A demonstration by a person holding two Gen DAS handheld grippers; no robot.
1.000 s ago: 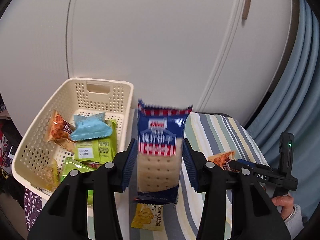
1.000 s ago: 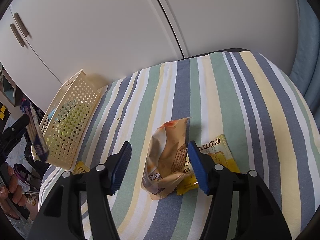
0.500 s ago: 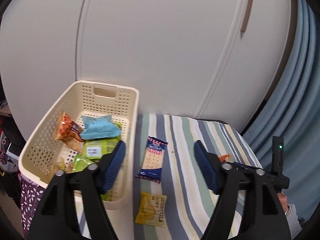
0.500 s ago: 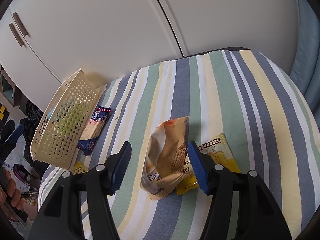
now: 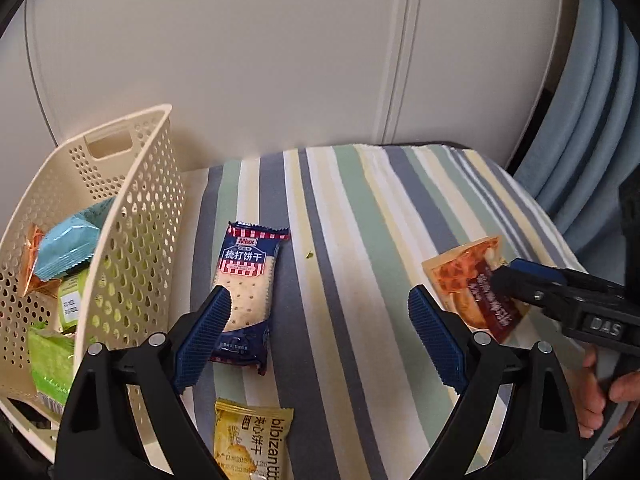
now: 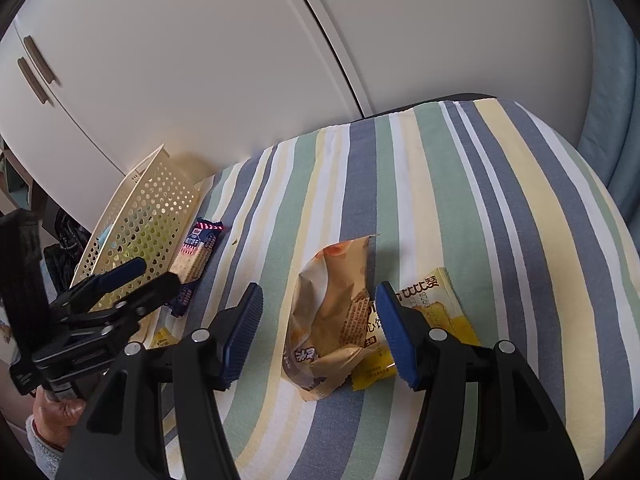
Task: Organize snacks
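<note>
Lying beside basket (image 5: 132,216) wall: cracker pack (image 5: 244,288); left gripper (image 5: 316,336), right gripper (image 6: 320,332) both spread, empty.

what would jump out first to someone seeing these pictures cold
Probably the navy soda cracker packet lying flat on the striped cloth, just outside the cream perforated basket of snacks at the left. Next, the crumpled tan packet between the open right gripper fingers, overlapping a yellow packet. The left gripper is also open.

We note white cabinet doors (image 6: 192,60) behind the striped cloth (image 5: 380,208), and a blue curtain (image 5: 584,92) at the right.
</note>
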